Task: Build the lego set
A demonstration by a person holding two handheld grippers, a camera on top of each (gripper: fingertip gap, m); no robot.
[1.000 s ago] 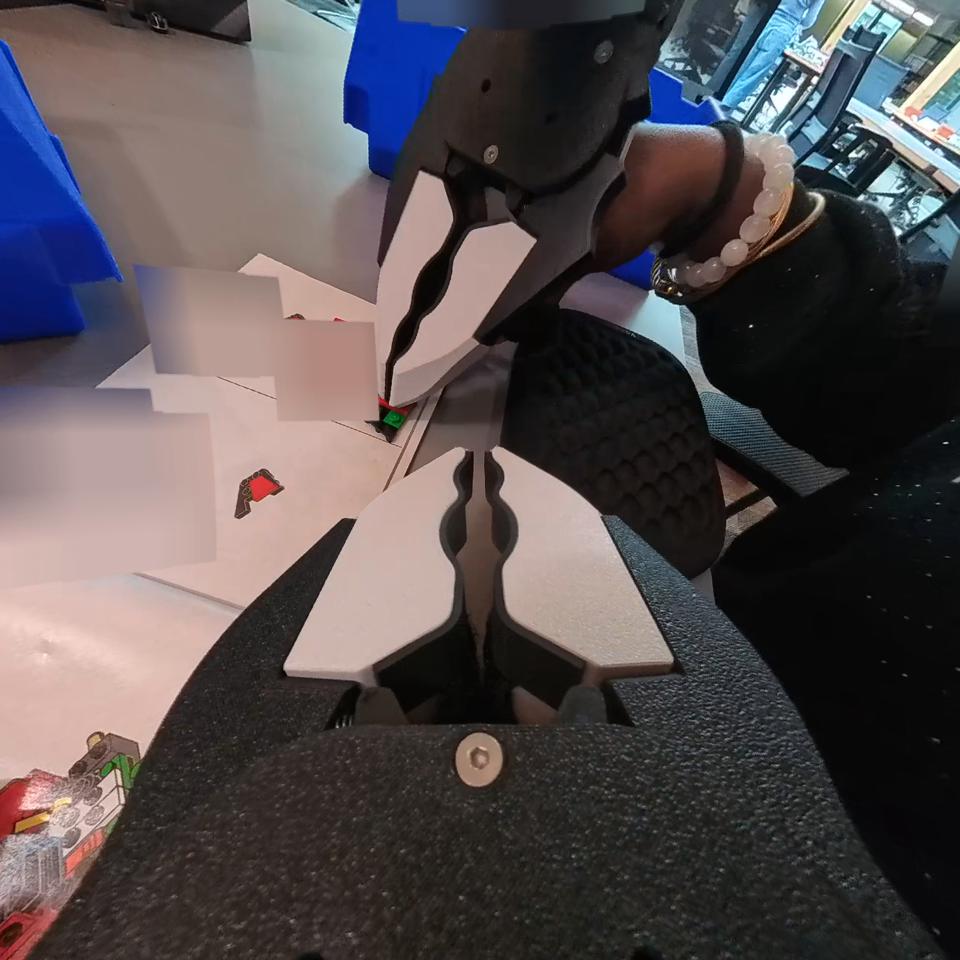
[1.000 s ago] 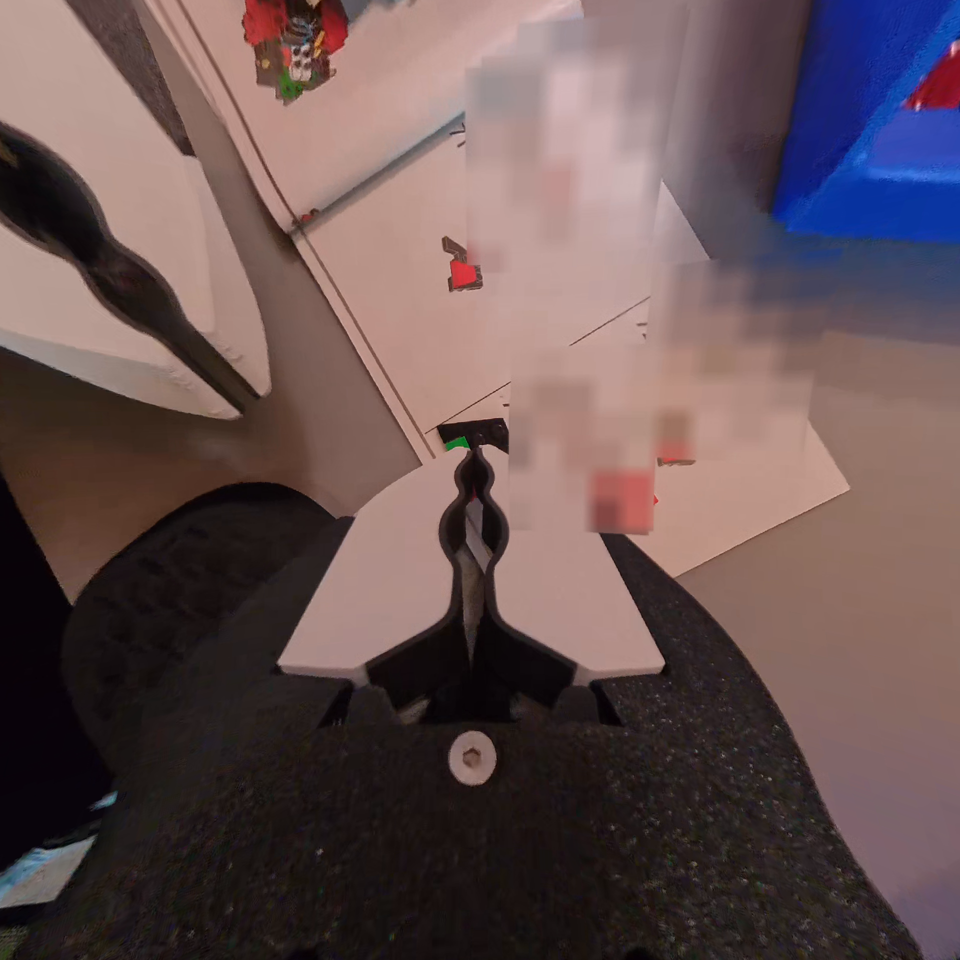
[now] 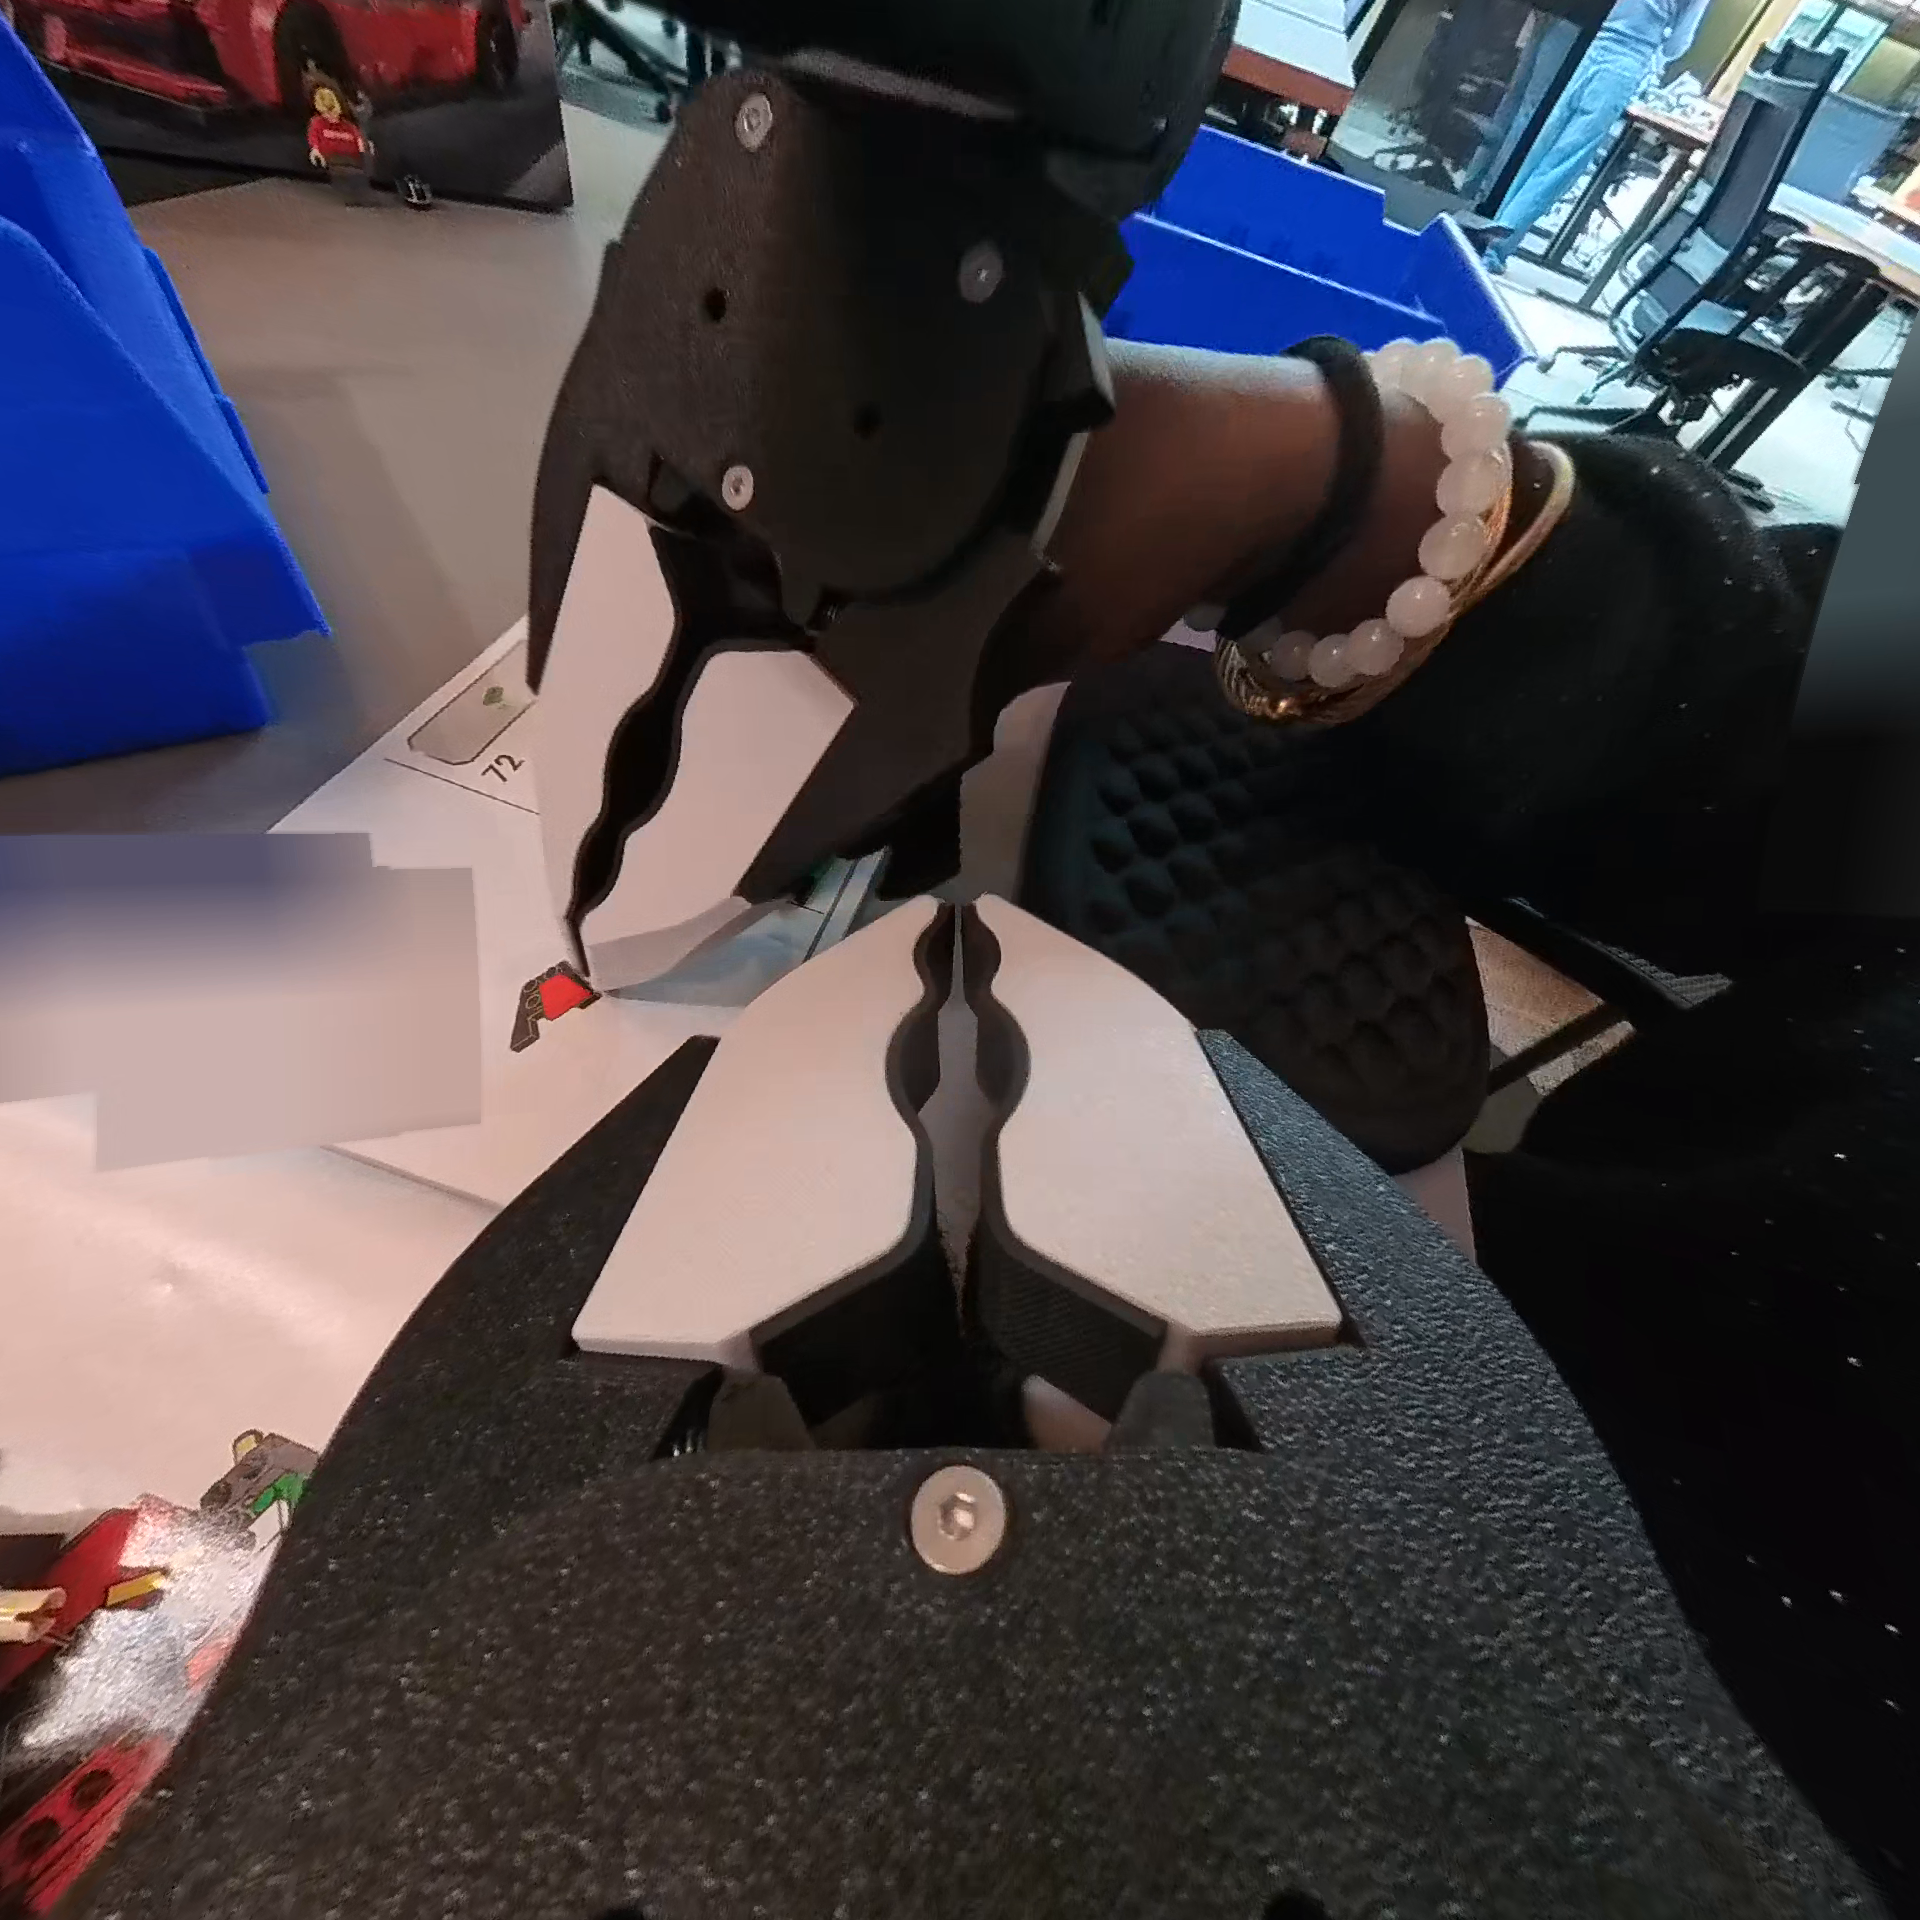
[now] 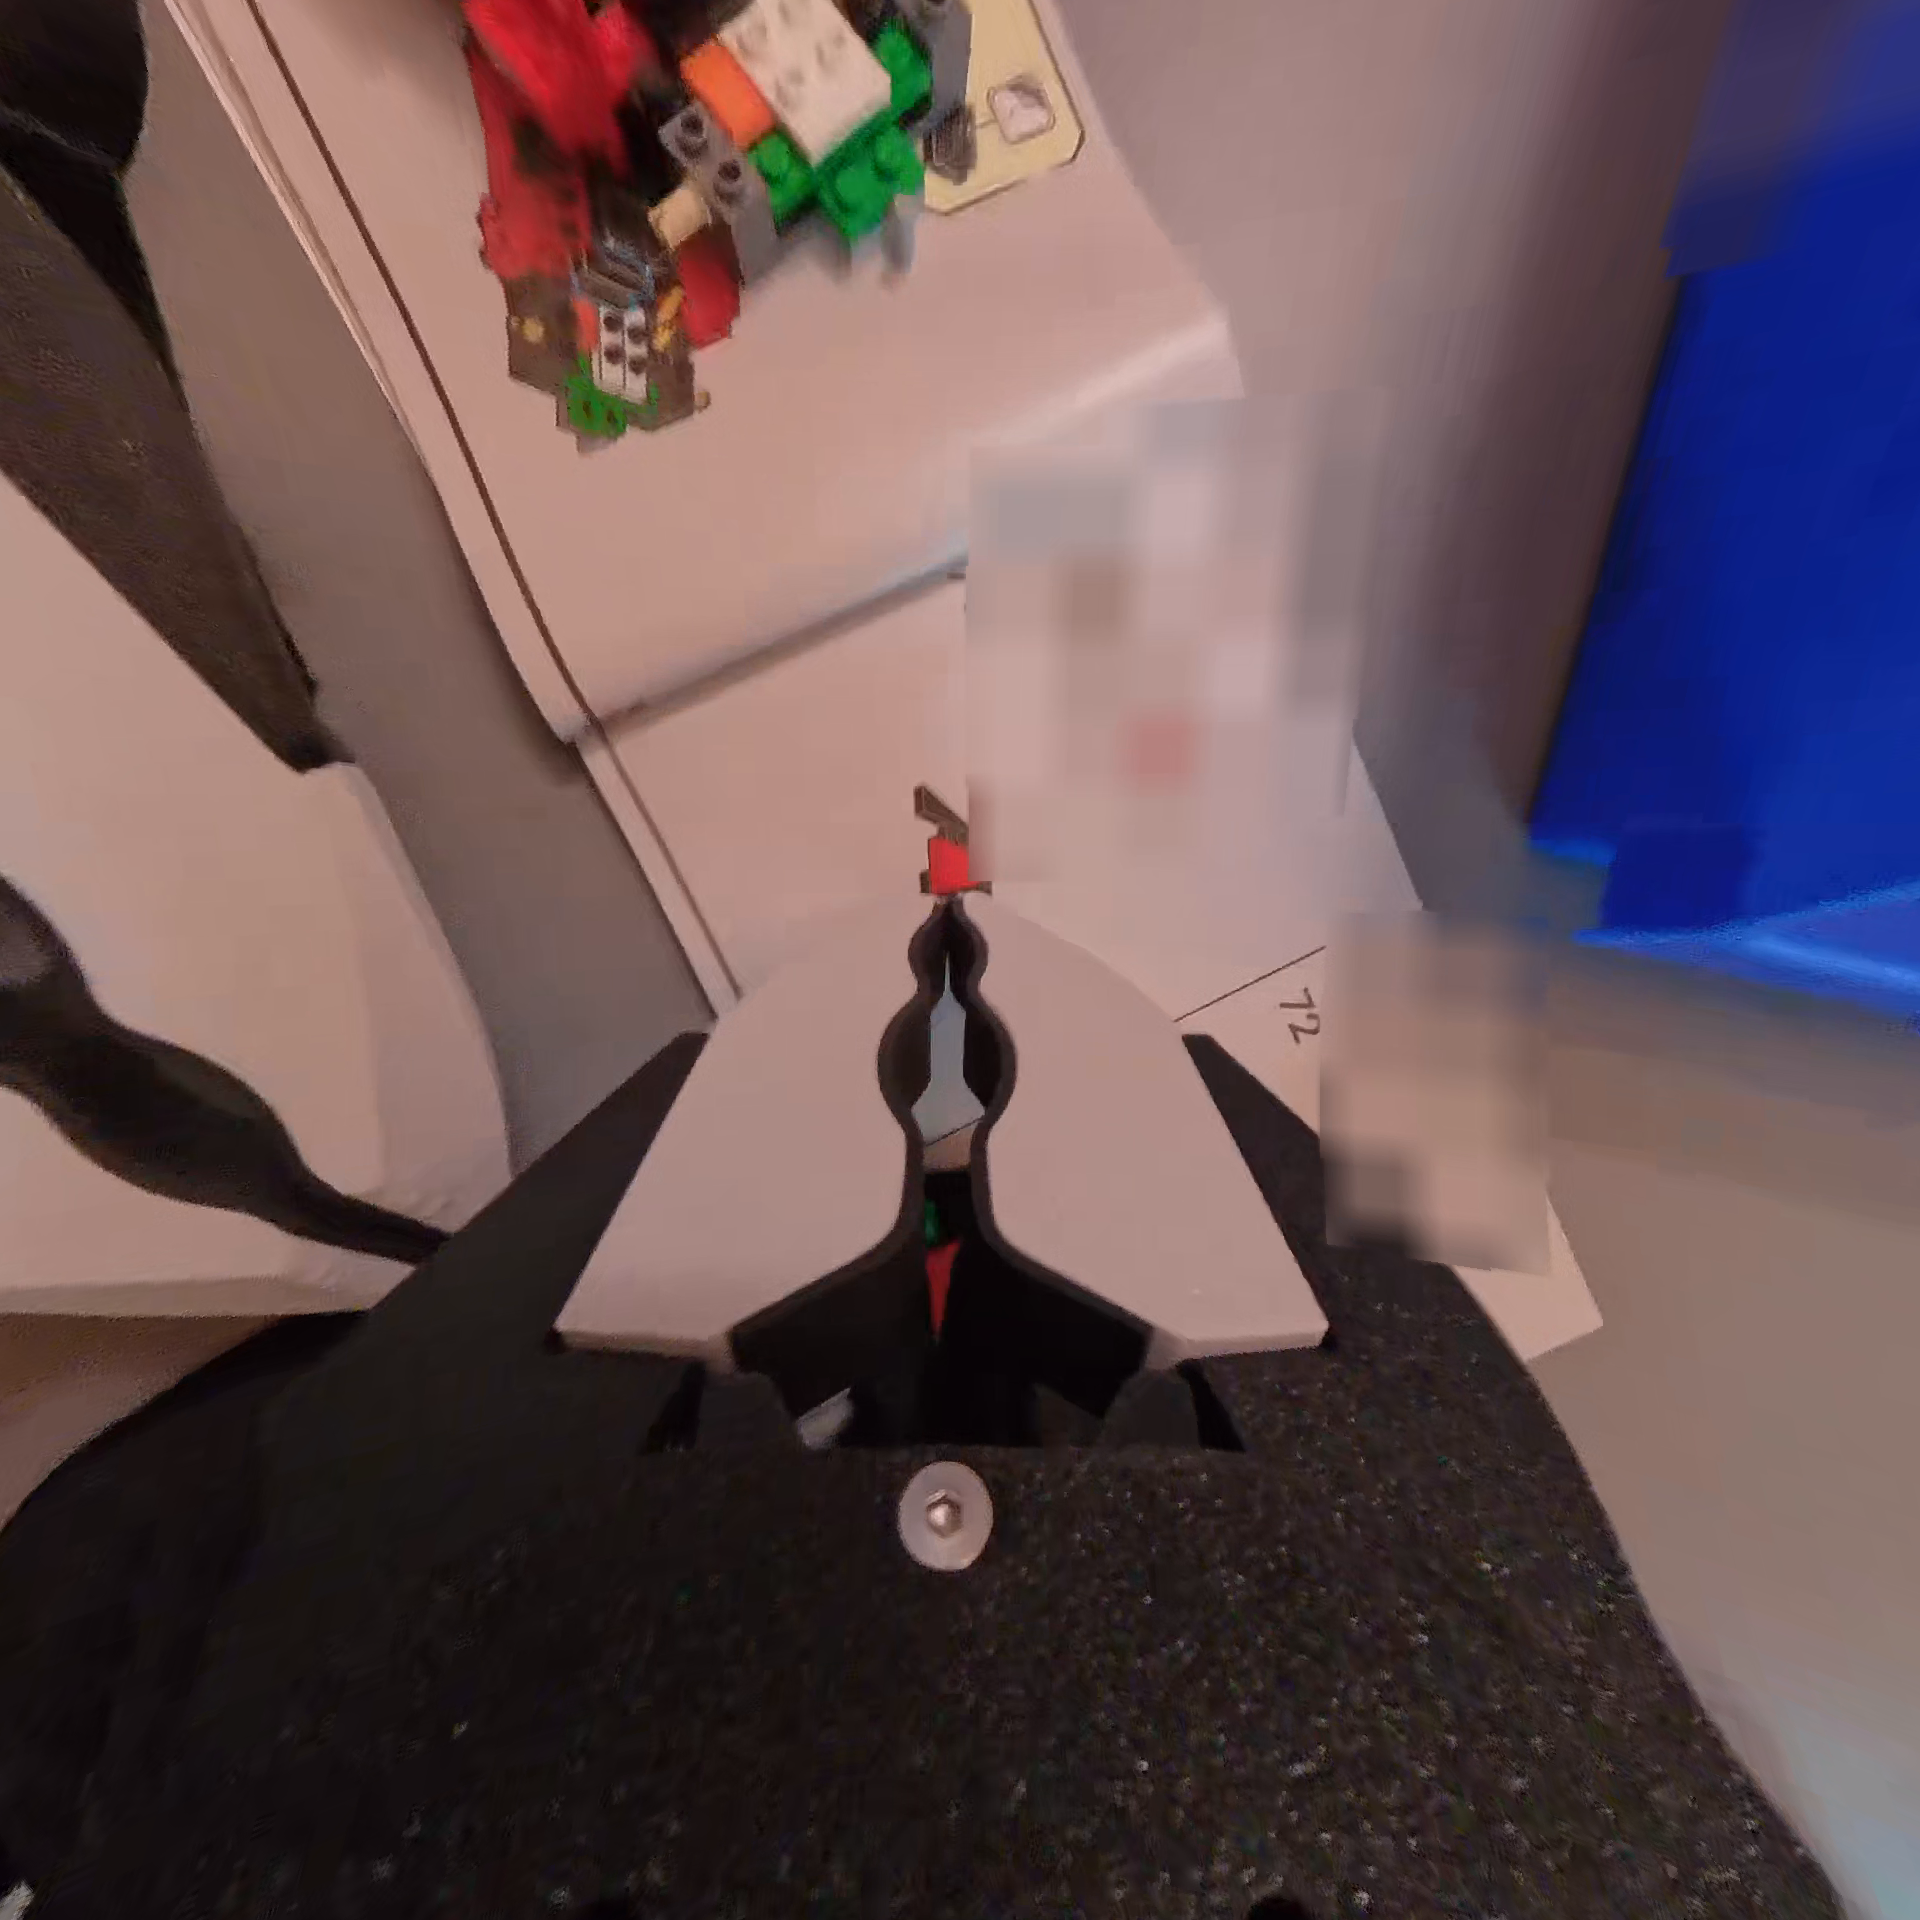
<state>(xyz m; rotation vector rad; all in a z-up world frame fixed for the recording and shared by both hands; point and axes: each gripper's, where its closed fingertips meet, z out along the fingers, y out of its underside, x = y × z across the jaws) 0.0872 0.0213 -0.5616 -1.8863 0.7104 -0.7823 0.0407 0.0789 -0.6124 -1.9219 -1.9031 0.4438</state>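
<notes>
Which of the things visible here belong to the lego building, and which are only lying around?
Belong:
instruction booklet
partly built lego model
right gripper, shut on a booklet page
left gripper, shut, empty

Only around:
blue bins, contents hidden
black chair

The right gripper is covering part of the open instruction booklet in the left wrist view, and whether its closed fingertips are pinching a page corner or only touching the paper is not showing clearly. Mosaic patches are masking much of the booklet pages in both views. In the right wrist view, motion blur is smearing the printed model picture and the blue bin, which the right edge is cutting off. Something red and green is sitting deep between the right gripper's fingers, too hidden to identify. The lower left edge is cropping the red lego build.
</notes>
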